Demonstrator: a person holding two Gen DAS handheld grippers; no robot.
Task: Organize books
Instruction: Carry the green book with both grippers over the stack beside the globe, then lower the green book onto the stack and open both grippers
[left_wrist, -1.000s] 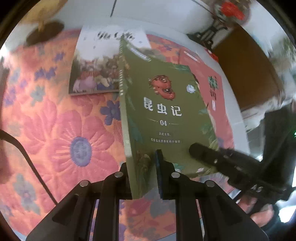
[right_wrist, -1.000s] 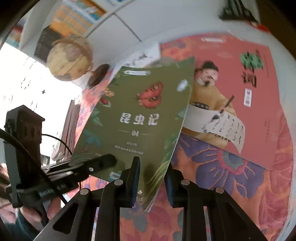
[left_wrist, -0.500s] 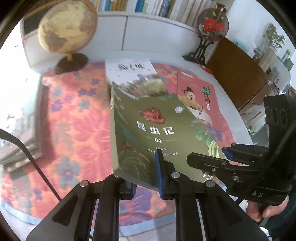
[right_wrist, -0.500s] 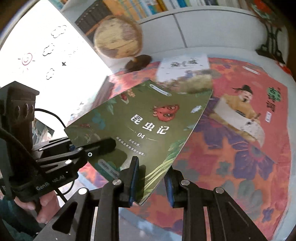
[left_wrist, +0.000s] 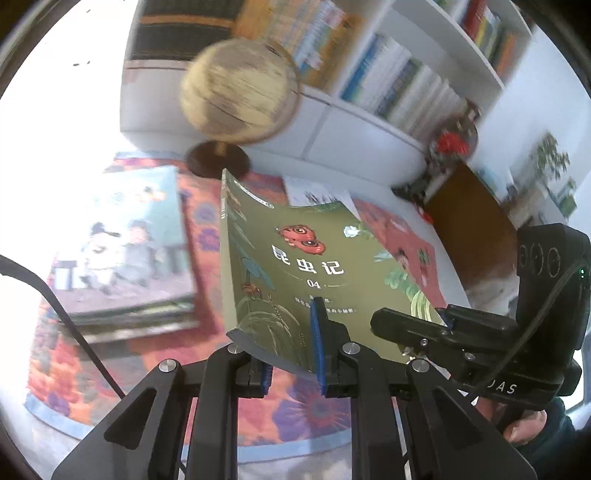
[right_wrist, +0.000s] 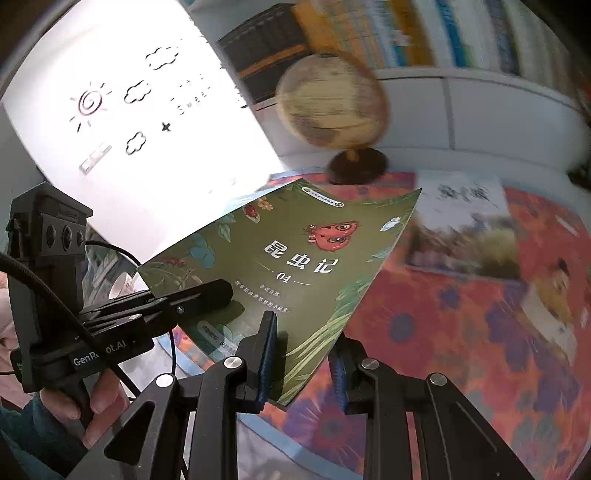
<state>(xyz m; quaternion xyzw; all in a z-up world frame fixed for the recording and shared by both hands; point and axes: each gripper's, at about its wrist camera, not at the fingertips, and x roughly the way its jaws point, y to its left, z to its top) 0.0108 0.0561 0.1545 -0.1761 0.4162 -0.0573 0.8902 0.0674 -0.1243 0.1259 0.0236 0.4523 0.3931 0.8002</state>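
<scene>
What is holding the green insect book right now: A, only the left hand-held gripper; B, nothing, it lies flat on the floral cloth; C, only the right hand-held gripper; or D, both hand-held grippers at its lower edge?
D: the green insect book is raised off the floral cloth, with the left hand-held gripper pinching its lower edge near the spine and the right hand-held gripper clamped on the lower corner beside it.

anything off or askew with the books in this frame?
The green book is off the table, tilted, pinched along its bottom edge by both the left gripper and the right gripper, and its cover bows. The white book and red book lie loose on the floral cloth, not stacked.
</scene>
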